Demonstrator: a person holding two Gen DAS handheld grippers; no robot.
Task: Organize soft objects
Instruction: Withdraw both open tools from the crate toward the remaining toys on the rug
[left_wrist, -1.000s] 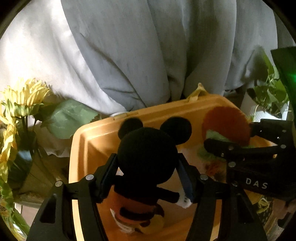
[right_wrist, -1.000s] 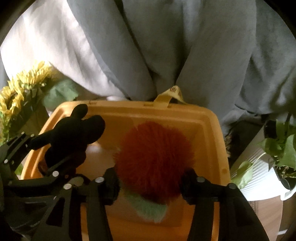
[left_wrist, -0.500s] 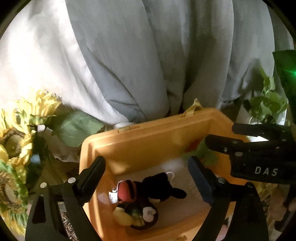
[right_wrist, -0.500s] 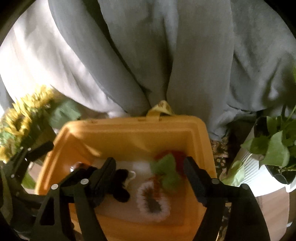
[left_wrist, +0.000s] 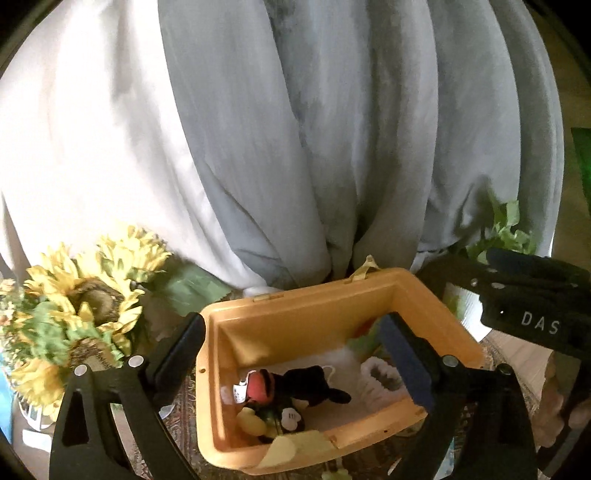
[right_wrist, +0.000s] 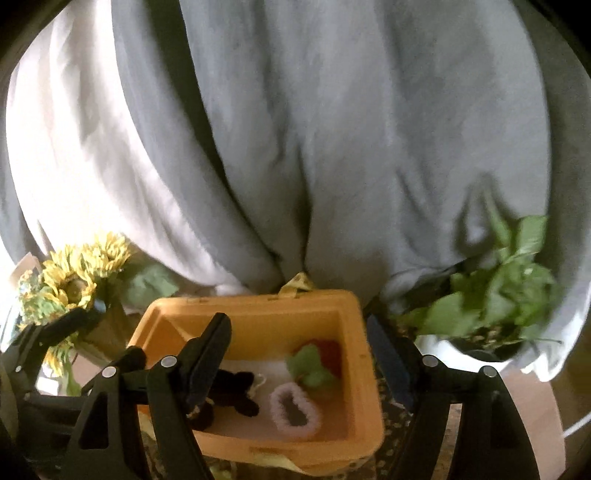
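Now that both toys have dropped into the bin (left_wrist: 436, 295), my left claw (left_wrist: 295, 354) is opening, my right claw (right_wrist: 299, 354) gapes empty; mouse (left_wrist: 295, 387) and strawberry (right_wrist: 314, 362) are stowed.

Orange bin (left_wrist: 295, 321) – smooth plastic; mouse toy (left_wrist: 295, 384) – plush; curtain (left_wrist: 332, 147) – matt cloth.

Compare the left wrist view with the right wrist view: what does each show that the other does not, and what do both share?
Only the left wrist view shows the mouse plush's red shorts, yellow shoe and white tag, and the letters DAS on the right gripper. Only the right wrist view shows the leafy plant in full, above its white pot. Both share the orange bin, the black mouse plush, the fuzzy green-and-red toy, the sunflowers and the grey curtain.
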